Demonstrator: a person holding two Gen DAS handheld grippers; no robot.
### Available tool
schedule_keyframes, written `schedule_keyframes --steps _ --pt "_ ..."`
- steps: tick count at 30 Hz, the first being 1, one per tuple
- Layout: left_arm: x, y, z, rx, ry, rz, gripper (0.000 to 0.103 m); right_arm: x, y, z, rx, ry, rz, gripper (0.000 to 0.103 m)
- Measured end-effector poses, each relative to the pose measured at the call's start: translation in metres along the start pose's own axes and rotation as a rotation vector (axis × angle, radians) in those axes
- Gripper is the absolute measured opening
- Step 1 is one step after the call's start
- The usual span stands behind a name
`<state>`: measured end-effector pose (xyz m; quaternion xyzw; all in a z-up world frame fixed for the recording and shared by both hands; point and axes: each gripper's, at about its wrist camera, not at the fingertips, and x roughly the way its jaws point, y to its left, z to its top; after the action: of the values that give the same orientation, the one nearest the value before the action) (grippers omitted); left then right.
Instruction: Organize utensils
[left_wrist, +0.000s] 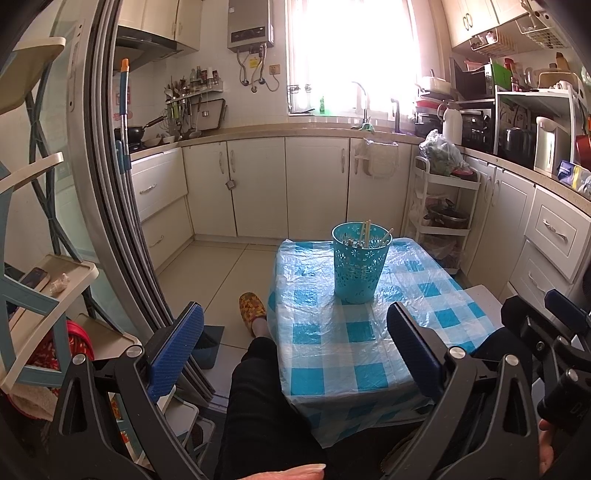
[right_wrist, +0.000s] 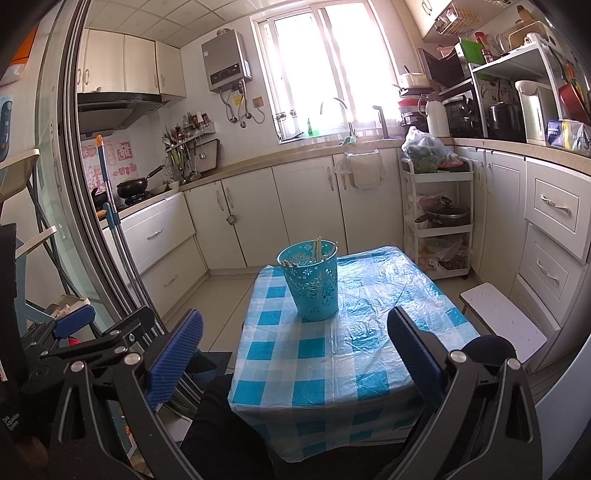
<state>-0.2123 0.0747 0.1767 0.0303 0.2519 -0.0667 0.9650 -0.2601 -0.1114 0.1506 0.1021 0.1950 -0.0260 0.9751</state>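
A teal perforated basket (left_wrist: 359, 263) stands upright at the far end of a small table with a blue-and-white checked cloth (left_wrist: 332, 354); it also shows in the right wrist view (right_wrist: 311, 280). Several chopsticks (left_wrist: 365, 233) stick up inside it, also seen in the right wrist view (right_wrist: 317, 250). My left gripper (left_wrist: 295, 332) is open and empty, held back above the table's near end. My right gripper (right_wrist: 295, 332) is open and empty too, also short of the basket. The right gripper shows at the left view's right edge (left_wrist: 554, 332).
The person's leg and slipper (left_wrist: 253, 306) are left of the table. A sliding glass door frame (left_wrist: 122, 206) stands at left. A white tiered cart (right_wrist: 437, 218) and a low white stool (right_wrist: 502, 321) stand right of the table (right_wrist: 376, 332). Cabinets line the walls.
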Motion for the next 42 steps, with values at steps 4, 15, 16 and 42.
schedule_keyframes --steps 4,15,16,42 --pt "-0.002 0.0 0.002 -0.003 -0.003 0.0 0.095 0.0 0.001 0.0 -0.001 -0.001 0.0 0.096" --pt "-0.003 0.0 0.001 -0.005 -0.005 0.0 0.095 0.0 0.001 0.0 0.0 -0.001 0.0 0.096" --pt "-0.003 0.0 0.002 -0.005 -0.005 0.0 0.095 0.0 0.001 0.0 0.0 0.0 0.0 0.096" --pt "0.005 0.0 0.001 -0.022 -0.008 -0.045 0.095 0.011 -0.001 0.001 -0.002 0.024 0.0 0.096"
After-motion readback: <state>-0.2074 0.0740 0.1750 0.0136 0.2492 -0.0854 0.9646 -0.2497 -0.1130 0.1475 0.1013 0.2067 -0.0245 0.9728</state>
